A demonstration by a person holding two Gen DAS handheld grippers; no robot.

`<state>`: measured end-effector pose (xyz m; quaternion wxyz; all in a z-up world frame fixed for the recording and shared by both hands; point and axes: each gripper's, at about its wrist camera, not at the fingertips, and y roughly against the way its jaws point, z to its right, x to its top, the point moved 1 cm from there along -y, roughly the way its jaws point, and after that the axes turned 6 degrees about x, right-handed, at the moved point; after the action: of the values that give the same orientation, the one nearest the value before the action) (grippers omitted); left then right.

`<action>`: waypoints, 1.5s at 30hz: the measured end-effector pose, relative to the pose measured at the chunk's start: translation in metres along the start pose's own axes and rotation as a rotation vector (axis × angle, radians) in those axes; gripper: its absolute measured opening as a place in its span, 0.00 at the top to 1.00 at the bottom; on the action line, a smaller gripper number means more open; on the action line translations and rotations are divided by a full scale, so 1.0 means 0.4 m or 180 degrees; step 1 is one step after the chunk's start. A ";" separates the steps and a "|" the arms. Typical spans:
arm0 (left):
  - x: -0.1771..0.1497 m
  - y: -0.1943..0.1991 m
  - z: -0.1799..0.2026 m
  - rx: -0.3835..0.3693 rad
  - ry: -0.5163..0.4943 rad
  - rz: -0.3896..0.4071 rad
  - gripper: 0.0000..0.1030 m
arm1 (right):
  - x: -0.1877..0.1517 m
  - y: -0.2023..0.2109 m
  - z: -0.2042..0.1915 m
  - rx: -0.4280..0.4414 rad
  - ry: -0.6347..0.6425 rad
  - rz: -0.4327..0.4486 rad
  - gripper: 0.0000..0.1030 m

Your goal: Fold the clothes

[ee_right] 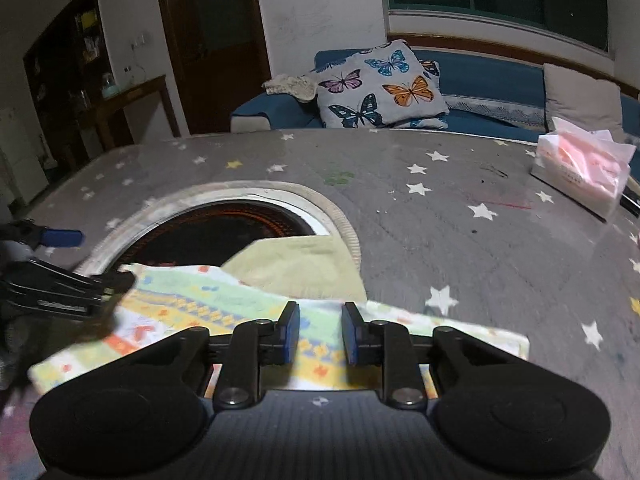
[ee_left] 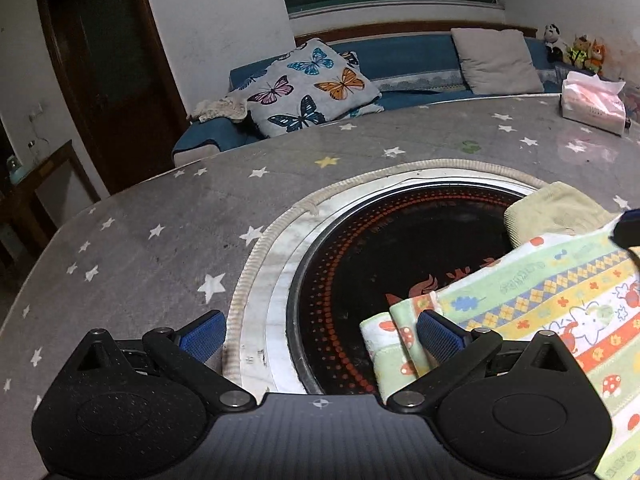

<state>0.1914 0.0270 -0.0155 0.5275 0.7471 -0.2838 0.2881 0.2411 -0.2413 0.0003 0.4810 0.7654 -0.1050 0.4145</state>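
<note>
Clothes item under test: a small, soft cotton garment printed in pale green, yellow and orange bands with cartoon motifs, lying flat at the lower right of the left wrist view and across the lower middle of the right wrist view. It partly covers a black round hotplate with red dots set into the grey star-printed tablecloth. A plain pale-yellow cloth is seen beneath its far edge.

Left gripper: spread wide, nothing held; its right pad touches a folded corner of the garment. Right gripper: narrowed, a small gap remaining; fabric lies under the pads, but a pinch cannot be confirmed.

Handling judged as light, limp, non-fragile, prone to sliding and bunching. Edges or corners are judged the best hold.
</note>
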 end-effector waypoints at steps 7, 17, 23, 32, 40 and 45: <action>0.008 0.003 -0.038 0.0040 0.0122 -0.0010 0.00 | -0.004 0.041 -0.057 0.0033 0.0218 0.0028 0.76; -0.009 0.034 -0.118 -0.0127 0.0545 -0.0162 0.00 | -0.061 0.108 -0.297 0.0740 0.0853 -0.0032 0.60; -0.033 0.052 -0.130 -0.0347 0.0722 -0.0254 0.00 | -0.114 0.089 -0.423 0.0981 0.1271 -0.0193 0.56; -0.064 0.079 -0.130 -0.0784 0.1018 -0.0415 0.00 | -0.153 0.040 -0.476 0.0781 0.1535 -0.0210 0.80; -0.059 0.086 -0.115 -0.1306 0.1541 -0.0619 0.00 | -0.107 0.112 -0.433 0.0872 0.1166 0.0074 0.91; -0.058 0.078 -0.096 -0.1569 0.1843 -0.0762 0.09 | -0.095 0.151 -0.403 0.0920 0.0990 0.0165 0.91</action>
<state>0.1483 0.0576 -0.0023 0.7790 0.5139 -0.0949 0.3465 0.0973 -0.1487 0.0426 0.3659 0.7502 0.0114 0.5506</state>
